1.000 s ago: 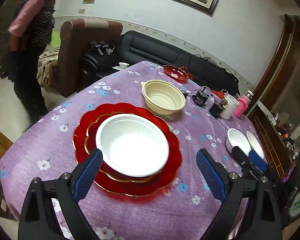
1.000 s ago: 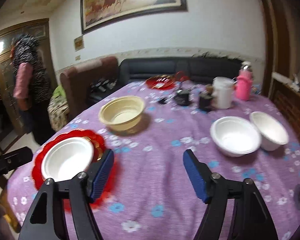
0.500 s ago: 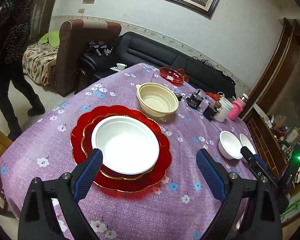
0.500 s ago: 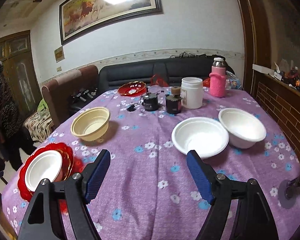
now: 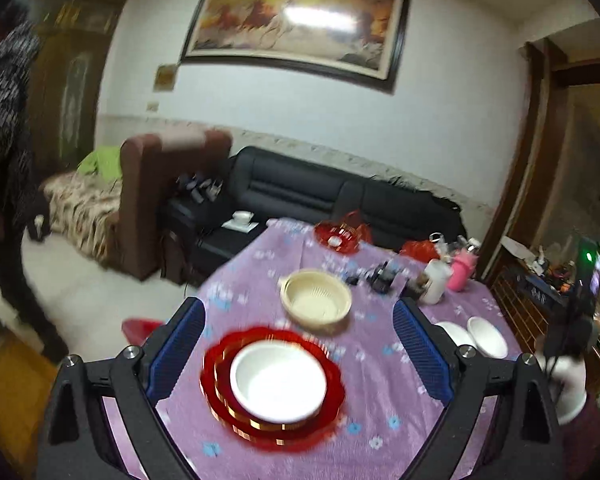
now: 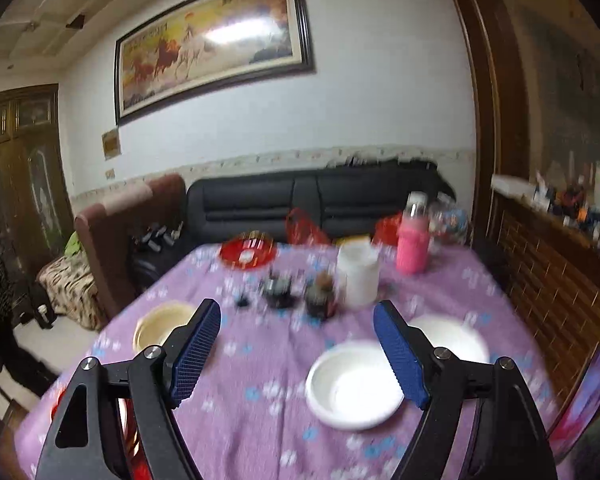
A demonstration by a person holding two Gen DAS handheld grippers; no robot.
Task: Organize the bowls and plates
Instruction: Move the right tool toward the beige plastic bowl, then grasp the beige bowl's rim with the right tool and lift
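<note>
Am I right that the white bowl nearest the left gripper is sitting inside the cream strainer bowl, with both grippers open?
Not quite: the white bowl sits on the stacked red plates, as the left wrist view shows. The cream strainer bowl stands apart behind it. The left gripper and right gripper are open.

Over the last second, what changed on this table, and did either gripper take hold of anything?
Both cameras pulled up and back: the dishes sit lower and smaller in view, with more wall showing. The left gripper and right gripper stayed open and empty; nothing was gripped or released. The white bowl still rests on the red plates; the cream bowl and two white bowls have not moved.
</note>
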